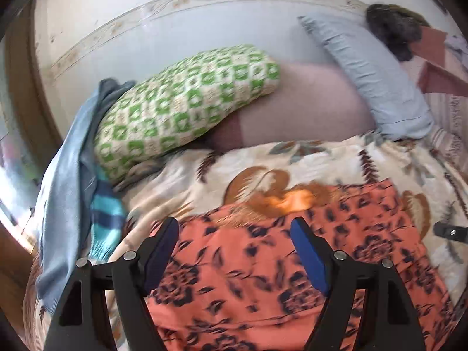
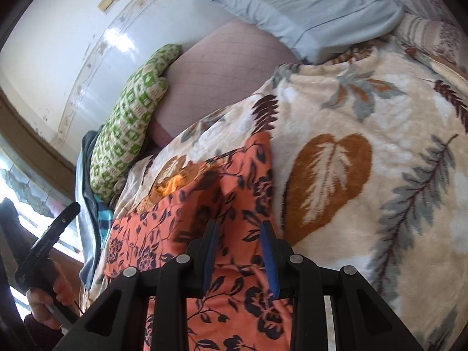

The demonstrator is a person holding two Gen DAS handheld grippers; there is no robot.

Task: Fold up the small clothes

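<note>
Left hand-held gripper [image 1: 235,226] wide and empty, right hand-held gripper [image 2: 238,228] narrow, grip unclear, above orange floral garment [image 1: 263,278]; risks bunching on plush blanket [image 2: 365,102]

Left wrist view: close, angled down past its jaws onto garment [image 1: 263,278] and bed [image 1: 336,158]. Right wrist view: likewise, nearer. Both share garment [image 2: 204,204], pillow [image 2: 128,122], wall.
</note>
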